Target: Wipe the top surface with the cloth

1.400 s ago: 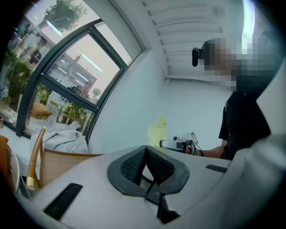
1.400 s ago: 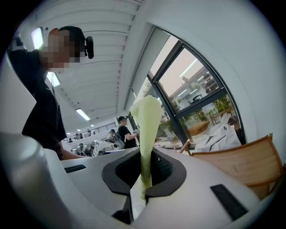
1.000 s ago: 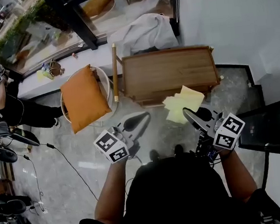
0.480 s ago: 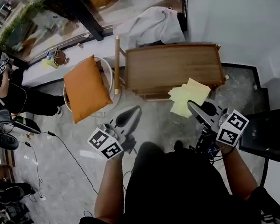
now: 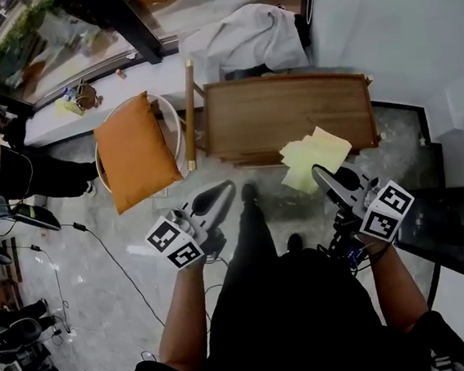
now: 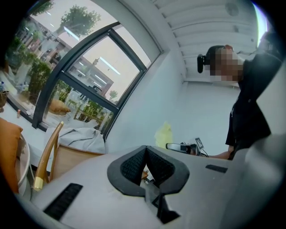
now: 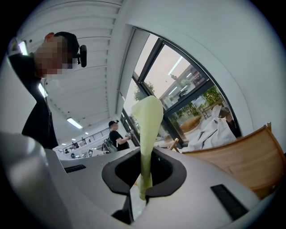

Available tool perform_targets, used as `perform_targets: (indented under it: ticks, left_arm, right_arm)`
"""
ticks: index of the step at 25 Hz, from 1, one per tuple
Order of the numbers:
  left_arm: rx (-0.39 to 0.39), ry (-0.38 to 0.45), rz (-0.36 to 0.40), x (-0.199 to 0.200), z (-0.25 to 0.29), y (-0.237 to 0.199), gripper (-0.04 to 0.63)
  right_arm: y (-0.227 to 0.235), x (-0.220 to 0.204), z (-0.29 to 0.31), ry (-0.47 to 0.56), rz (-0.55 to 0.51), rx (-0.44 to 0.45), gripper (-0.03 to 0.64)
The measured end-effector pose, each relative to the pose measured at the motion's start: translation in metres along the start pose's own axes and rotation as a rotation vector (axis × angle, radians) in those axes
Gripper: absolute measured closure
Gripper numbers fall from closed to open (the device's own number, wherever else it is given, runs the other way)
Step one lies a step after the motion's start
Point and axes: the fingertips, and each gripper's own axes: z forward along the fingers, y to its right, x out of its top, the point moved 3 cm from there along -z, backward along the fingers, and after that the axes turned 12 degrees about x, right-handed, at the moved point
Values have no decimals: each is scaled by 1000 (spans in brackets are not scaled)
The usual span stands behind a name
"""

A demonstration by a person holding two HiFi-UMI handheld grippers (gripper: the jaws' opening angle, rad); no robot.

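Below the head camera, a wooden surface [image 5: 290,113] stood against a white wall, with a heap of white fabric [image 5: 246,43] beyond its far edge. An orange cushion [image 5: 132,152] lay on a round white seat [image 5: 172,121] to its left. The right gripper [image 5: 320,176] held a pale yellow cloth [image 5: 313,155] over the near right edge of the surface; whether the cloth touched the wood could not be told. The left gripper [image 5: 223,190] hung over the grey floor [image 5: 100,260], near the surface's front left corner and well apart from the cloth.

Along the left gripper view, the jaws were clenched tip to tip with nothing between them. Past them showed the wooden surface, the white fabric and, farther right, the yellow cloth raised in the other gripper against the wall.

Along the right gripper view, the jaws were grasping the cloth, which stood up from between the pads in a narrow fold. Behind it lay the wooden surface at the right, and a person in black [image 7: 117,134] stood far off.
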Motion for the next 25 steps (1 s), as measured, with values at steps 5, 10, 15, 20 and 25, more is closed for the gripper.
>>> perform_targets:
  ticks: [5,10,15,20,25]
  left_arm:
    - [-36,-21,7,25,25,-53,584]
    - [-46,-25,19,70,49,-112,584]
    - [-19,-86,53,87,62,-159,584]
    - [2,-122,36,78,68,-177,584]
    - [19,-159,-9,83,77,-238,584]
  right_arm:
    - [28,13,46,-42,-8,-28,584]
    - [61,30,106,-106,-9,-51,584]
    - [92,28,149,-172,25,-132,584]
    - [101,28,170,-208,46,-151,584]
    - [136,31,237,-246,53,-161,584]
